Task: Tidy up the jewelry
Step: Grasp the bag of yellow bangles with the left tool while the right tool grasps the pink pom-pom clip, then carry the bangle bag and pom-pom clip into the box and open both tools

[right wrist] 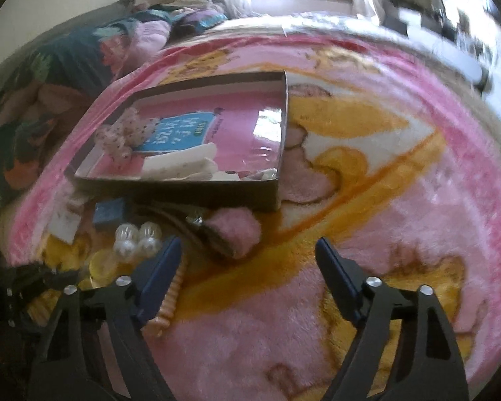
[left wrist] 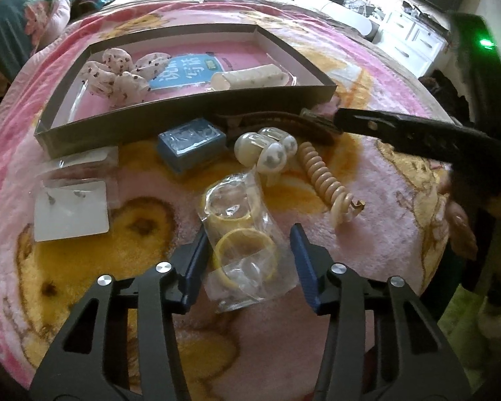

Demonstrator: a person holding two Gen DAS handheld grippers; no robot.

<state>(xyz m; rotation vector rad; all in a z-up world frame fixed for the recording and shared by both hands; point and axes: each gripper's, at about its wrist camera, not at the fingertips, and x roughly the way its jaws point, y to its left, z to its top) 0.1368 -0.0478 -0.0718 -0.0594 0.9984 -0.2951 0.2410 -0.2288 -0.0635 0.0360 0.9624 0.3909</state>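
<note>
My left gripper is open, its jaws on either side of a clear plastic bag of yellow rings lying on the pink blanket. Beyond it lie a pearl hair clip, a beige spiral hair tie, a small blue box and an earring card. A shallow cardboard tray holds a spotted scrunchie and a cream hair clip. My right gripper is open and empty over the blanket, right of the spiral tie and pearl clip. The tray lies ahead.
A pink fluffy clip lies by the tray's near corner. The right gripper's arm reaches in from the right in the left wrist view. Pillows and bedding lie at the back left. White furniture stands at the far right.
</note>
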